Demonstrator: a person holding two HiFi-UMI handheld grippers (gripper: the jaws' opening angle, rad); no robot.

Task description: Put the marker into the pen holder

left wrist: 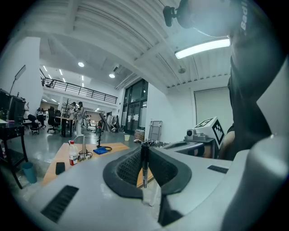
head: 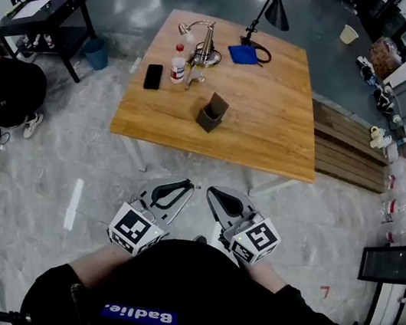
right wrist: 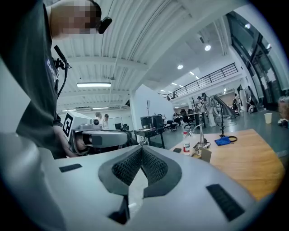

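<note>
A thin black marker point(left wrist: 144, 166) stands upright between the pads of my left gripper point(left wrist: 144, 147), which is shut on it. In the head view the left gripper point(head: 187, 188) and right gripper point(head: 215, 194) are held side by side close to the person's body, over the floor and short of the wooden table point(head: 267, 127). The dark pen holder point(head: 212, 112) stands near the table's middle, well ahead of both grippers, and shows small in the right gripper view as the pen holder point(right wrist: 206, 154). My right gripper point(right wrist: 141, 147) is shut with nothing in it.
On the far part of the table lie a black phone point(head: 153, 76), a bottle point(head: 178, 66), a metal stand point(head: 203, 45), a blue cloth point(head: 243, 54) and a black desk lamp point(head: 274, 7). A person point(head: 13, 90) crouches at far left. Wooden pallets point(head: 350, 149) lie right of the table.
</note>
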